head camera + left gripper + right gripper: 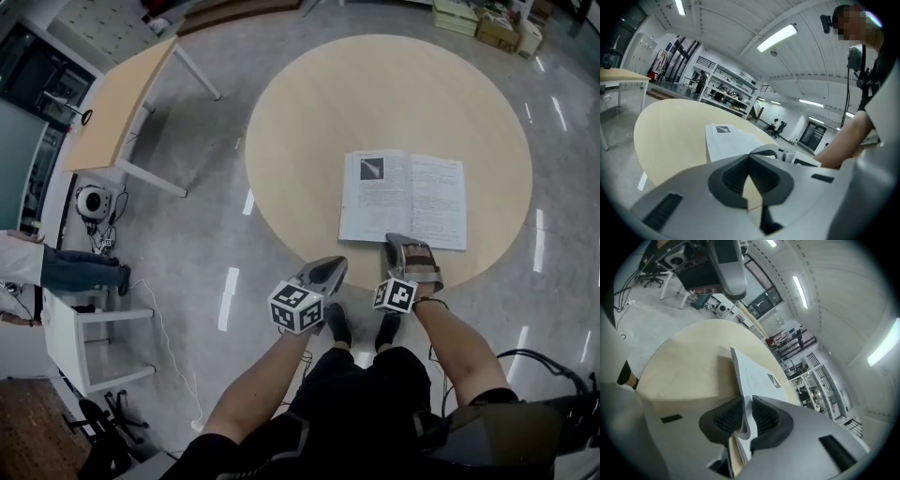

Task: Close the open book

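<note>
Round table (309, 122), open book (403, 197) edge clamped by right tool (410, 246)

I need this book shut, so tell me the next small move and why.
Probably lift the right gripper and swing its pinched pages over the spine. Its jaws clamp the near edge of the open white book, which lies on the round pale wooden table.

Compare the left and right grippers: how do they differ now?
The left gripper is shut on nothing; the right gripper clamps the book at its near edge. The left gripper sits clear of the book; the right gripper reaches over it. Both are at the table's near rim, pointing forward.
</note>
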Motion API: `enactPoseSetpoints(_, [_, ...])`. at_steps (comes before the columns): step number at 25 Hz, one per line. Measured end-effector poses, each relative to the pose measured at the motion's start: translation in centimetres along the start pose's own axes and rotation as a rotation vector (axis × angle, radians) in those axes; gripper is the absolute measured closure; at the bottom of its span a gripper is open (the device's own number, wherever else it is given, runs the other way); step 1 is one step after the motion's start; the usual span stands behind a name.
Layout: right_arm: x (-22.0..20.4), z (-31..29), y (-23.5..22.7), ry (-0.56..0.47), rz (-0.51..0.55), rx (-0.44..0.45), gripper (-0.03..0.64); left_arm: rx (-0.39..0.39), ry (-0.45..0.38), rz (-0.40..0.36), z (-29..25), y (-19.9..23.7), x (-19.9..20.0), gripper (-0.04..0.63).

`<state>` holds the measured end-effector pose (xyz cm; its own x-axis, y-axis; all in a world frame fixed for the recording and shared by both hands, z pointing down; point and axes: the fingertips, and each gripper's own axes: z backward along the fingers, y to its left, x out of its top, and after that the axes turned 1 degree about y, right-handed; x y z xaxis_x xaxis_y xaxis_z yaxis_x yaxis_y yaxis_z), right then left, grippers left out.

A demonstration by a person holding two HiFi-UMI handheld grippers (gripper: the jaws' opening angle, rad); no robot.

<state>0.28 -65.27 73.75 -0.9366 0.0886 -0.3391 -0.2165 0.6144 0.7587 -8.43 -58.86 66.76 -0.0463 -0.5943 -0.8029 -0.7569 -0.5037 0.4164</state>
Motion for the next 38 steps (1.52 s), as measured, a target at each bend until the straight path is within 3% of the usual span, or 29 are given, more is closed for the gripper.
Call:
enactPoseSetpoints(3, [0.0,0.4,-0.5,0.004,-0.139,0.017,0.565,-0.002,-0.005,-0.001,0.3,0.2,0.3,0.598])
enactPoseSetpoints(10, [-1.6,1.4,-2.4,0.018,-0.676,0.081,0.578,0.0,-0.025,0.013,-0.5,0.3,1.9,0.598])
enactPoseSetpoints(25, [-8.9,4.0,-4.2,0.045,-1.419,0.056,0.598,-0.058,-0.001,-0.075,-3.2,-2.7,4.9,0.598])
enactPoseSetpoints(30, [-12.6,3.6,-3.5,0.122,-1.736,0.06,0.598,-0.076,0.013,-0.096,-4.1,-3.6,5.6,0.598])
enactPoseSetpoints(38, [-14.6,3.0,-1.9,0.157,-2.011,0.152,0.592,-0.082,0.011,-0.129,-4.5,-4.7,6.4,0.598])
